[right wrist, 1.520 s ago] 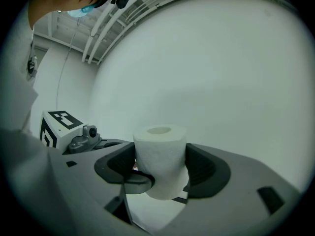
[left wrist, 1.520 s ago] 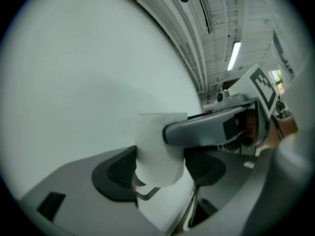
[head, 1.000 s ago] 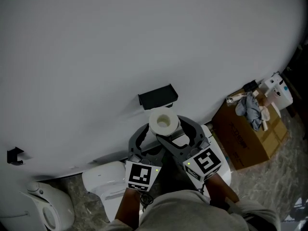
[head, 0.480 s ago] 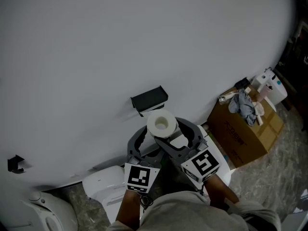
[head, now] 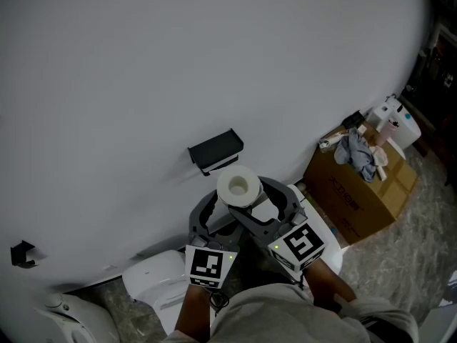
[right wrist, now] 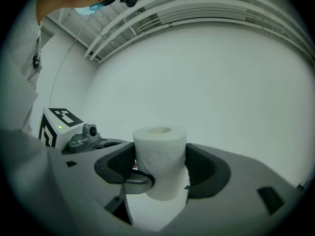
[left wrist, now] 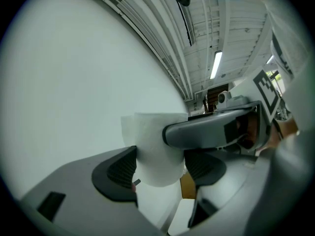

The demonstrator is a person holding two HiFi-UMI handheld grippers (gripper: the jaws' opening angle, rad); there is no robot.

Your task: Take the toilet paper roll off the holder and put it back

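Note:
The white toilet paper roll (head: 239, 186) stands upright in the air, its hollow core facing up, just below and right of the black holder (head: 214, 148) on the wall. My left gripper (head: 227, 204) and right gripper (head: 258, 199) cross around it. In the left gripper view the roll (left wrist: 157, 141) sits between the dark pads (left wrist: 118, 168) of the left gripper (left wrist: 160, 166), with the right gripper's grey finger crossing in front. In the right gripper view the roll (right wrist: 160, 151) is pressed between both pads of the right gripper (right wrist: 160, 168).
The white wall (head: 178, 63) fills most of the view. A white toilet (head: 153, 274) sits below the grippers and another white fixture (head: 78, 320) at the bottom left. A cardboard box (head: 364, 191) with a cloth and bottles stands at the right. A small black bracket (head: 21, 252) is on the wall.
The head view has drifted, so the holder and box slid left in the picture. Both grippers keep their hold on the roll, which sits slightly further right of the holder.

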